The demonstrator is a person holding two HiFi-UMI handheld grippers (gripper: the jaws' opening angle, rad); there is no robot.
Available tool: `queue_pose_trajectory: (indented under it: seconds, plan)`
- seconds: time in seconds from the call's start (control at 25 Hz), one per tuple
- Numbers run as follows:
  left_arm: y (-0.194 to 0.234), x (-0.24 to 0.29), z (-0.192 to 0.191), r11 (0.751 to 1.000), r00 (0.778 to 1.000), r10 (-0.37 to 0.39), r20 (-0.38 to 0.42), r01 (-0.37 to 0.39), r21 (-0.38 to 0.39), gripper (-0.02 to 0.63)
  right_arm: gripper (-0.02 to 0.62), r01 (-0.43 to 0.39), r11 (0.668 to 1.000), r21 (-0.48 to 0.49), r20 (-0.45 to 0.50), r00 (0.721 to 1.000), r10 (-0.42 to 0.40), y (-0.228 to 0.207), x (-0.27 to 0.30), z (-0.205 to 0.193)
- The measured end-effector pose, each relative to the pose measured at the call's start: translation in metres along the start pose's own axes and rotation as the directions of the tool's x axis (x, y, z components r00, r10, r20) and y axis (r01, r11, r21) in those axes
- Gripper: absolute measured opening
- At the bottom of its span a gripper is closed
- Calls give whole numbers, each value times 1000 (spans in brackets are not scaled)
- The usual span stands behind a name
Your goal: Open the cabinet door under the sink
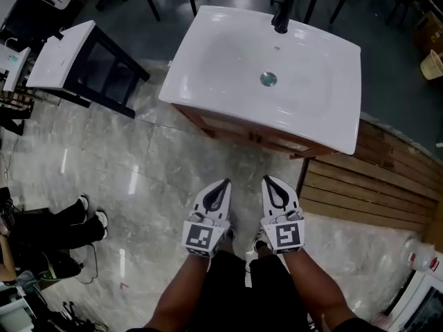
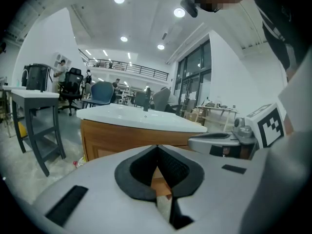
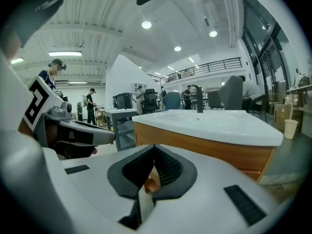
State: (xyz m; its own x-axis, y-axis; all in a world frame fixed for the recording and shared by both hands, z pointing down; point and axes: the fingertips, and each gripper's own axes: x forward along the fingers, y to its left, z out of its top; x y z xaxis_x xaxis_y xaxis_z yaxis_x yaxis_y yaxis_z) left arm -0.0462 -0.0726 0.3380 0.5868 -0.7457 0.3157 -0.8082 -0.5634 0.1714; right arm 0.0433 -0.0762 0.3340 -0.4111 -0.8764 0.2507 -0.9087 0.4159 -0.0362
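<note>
Two grippers: left gripper [image 1: 223, 184], right gripper [image 1: 269, 180], both clenched, empty, side by side.
Cabinet door [image 2: 117, 139]: wooden, under sink [image 1: 228, 64], ahead of grippers, untouched.
Faucet [image 1: 282, 14]: far side of sink.

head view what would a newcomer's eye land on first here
The big white sink with its black faucet fills the top centre, sitting on a wooden cabinet. Just below it, the left gripper and right gripper are held side by side with jaws together, pointing at the cabinet front and not touching it.
</note>
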Motion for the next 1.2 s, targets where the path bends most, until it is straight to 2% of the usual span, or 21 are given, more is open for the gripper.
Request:
queue_pose_trajectory:
  seconds: [0.24,0.4,0.56,0.64,0.92,1.2]
  plan:
    - [50,45,-34,999,999,-25,-43,23,-35,23,23,92,995,27,-101,991,-88,-13,47,-49]
    - [77,71,-60,999,998,-27,-63,24,-48,23,23,144,990,9,-163,977,-141,-25,69,-90]
    - [91,91,-84,998,997,-46,-64,44,-37,23,25,180,984,14,-214,961,-173,-33,87,-133]
    - [95,97,-95,998,996,-59,-71,57,-35,23,54,189,982,17,-233,956,-180,-34,95,-151]
    - [108,113,-138,995,988,-98,-121,96,-19,23,117,262,965,-28,-251,932,-261,-52,128,-196]
    - [110,126,-162,992,986,-129,-105,129,-5,23,137,334,942,-45,-242,911,-334,-74,156,-219]
